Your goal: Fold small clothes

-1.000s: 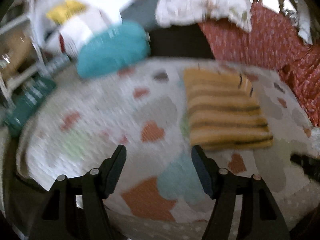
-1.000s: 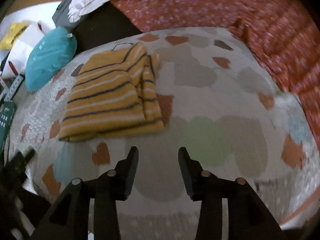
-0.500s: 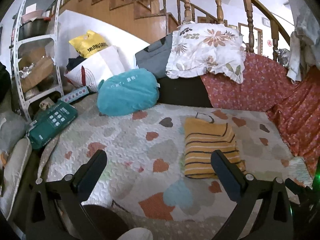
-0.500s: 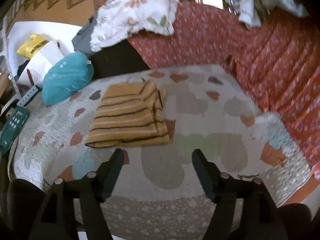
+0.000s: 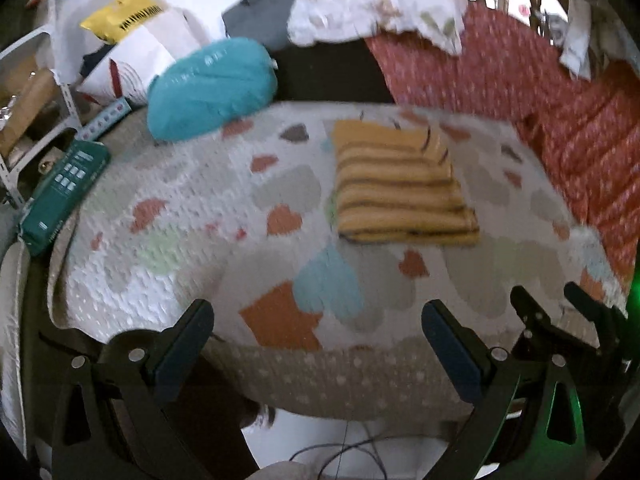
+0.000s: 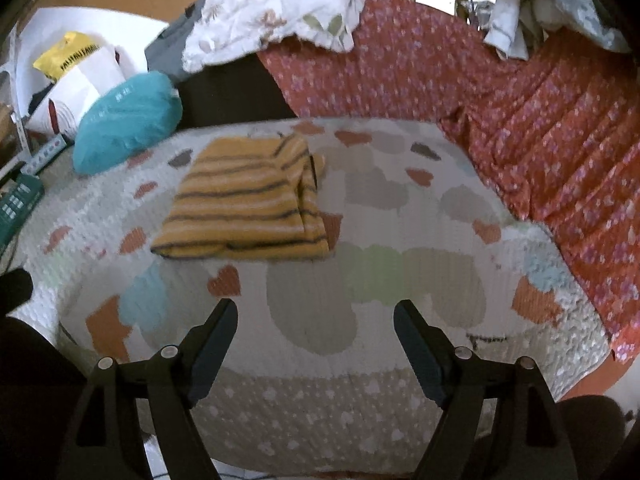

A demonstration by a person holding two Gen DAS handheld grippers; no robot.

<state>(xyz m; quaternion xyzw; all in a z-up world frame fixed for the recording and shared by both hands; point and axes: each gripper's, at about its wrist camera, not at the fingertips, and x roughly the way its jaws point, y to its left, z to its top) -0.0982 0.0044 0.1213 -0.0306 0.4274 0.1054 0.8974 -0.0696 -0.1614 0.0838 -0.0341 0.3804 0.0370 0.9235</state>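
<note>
A folded yellow garment with dark stripes point(image 5: 400, 184) lies flat on the heart-patterned quilt point(image 5: 192, 208); it also shows in the right wrist view point(image 6: 248, 196). My left gripper point(image 5: 316, 320) is open and empty, held back over the quilt's front edge, well short of the garment. My right gripper point(image 6: 316, 316) is open and empty, also over the front edge, to the right of the garment. The right gripper's fingers point(image 5: 532, 312) show at the right in the left wrist view.
A teal cushion point(image 5: 212, 84) lies at the back left of the quilt. A green box point(image 5: 60, 196) sits at the left edge. A red patterned cover point(image 6: 540, 128) drapes the sofa back and right side. A floral pillow point(image 6: 280, 4) and bags lie behind.
Both grippers opened wider and pulled back from the folded garment toward the quilt's front edge. The garment has not moved.
</note>
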